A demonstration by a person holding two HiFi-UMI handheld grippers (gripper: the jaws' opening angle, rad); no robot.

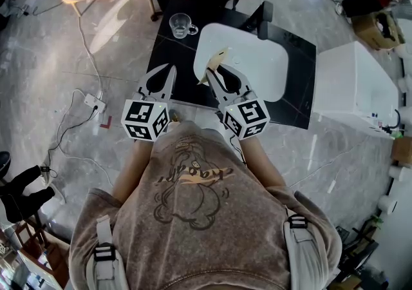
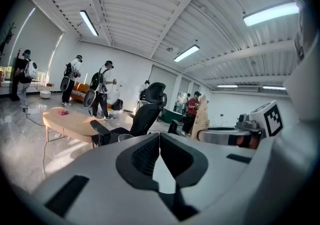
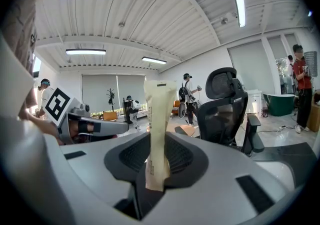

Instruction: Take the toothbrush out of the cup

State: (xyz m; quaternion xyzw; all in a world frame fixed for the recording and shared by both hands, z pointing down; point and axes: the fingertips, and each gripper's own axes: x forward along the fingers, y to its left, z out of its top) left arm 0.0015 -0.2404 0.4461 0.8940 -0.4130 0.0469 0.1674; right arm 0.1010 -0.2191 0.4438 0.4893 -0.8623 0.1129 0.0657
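My right gripper (image 3: 156,145) is clamped on the toothbrush (image 3: 159,119), which sits in a cream paper sleeve. Both pads press on the sleeve near its lower end, and a short tail pokes out at 6 o'clock below them. My left gripper (image 2: 159,136) has its jaws brought together tip to tip with nothing between them.

The relation that matters is brush to cup (image 1: 181,24). In the head view the brush is clear of the cup, which stands on the black table (image 1: 177,57) at about 11 o'clock from my right fingertips, well apart. The glass looks empty, so I judge the lift itself is done and only setting the brush down, or simply holding it, remains. In the head view the brush's long axis runs from 7 to 1 o'clock, with its far end over the edge of the white slab (image 1: 257,63). That slab is the nearest bare surface, at 1 o'clock. The left fingertips are the nearer pair to the cup, which lies at 12 to 1 o'clock from them.

Only the head view shows the cup, table and slab. The right gripper view looks out level across the room at an office chair (image 3: 227,104) and misses all three, but it alone shows the pads biting the sleeve and the brush standing 12 to 6 o'clock across the jaw line. The left gripper view confirms the empty, closed jaws.
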